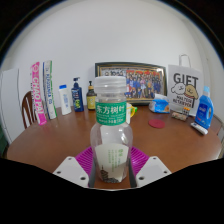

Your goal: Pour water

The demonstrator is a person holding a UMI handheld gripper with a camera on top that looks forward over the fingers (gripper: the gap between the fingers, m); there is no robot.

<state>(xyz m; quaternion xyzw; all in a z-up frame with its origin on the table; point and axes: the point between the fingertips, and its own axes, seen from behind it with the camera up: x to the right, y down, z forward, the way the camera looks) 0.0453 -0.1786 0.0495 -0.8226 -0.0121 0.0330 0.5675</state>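
The fingers (112, 170) are closing narrowly on the lower body of a clear plastic water bottle (112, 130), its pink pads (84, 158) pressing both sides. The bottle is standing upright between them, just above the brown desk (60, 140). It is likely light, thin-walled and apt to buckle or slip, so a moderate hold below the green label (113, 112) is advisable. Beyond it, a blue cup (160, 103) is sitting well apart, before a framed photograph (131, 77).

The bottle (112, 135) fills the gap between the gripper (112, 172) fingers. Beyond it, bare table (55, 140) is passable on both sides. Boxes (42, 90), framed picture (131, 78) and bag (183, 88) block the far edge
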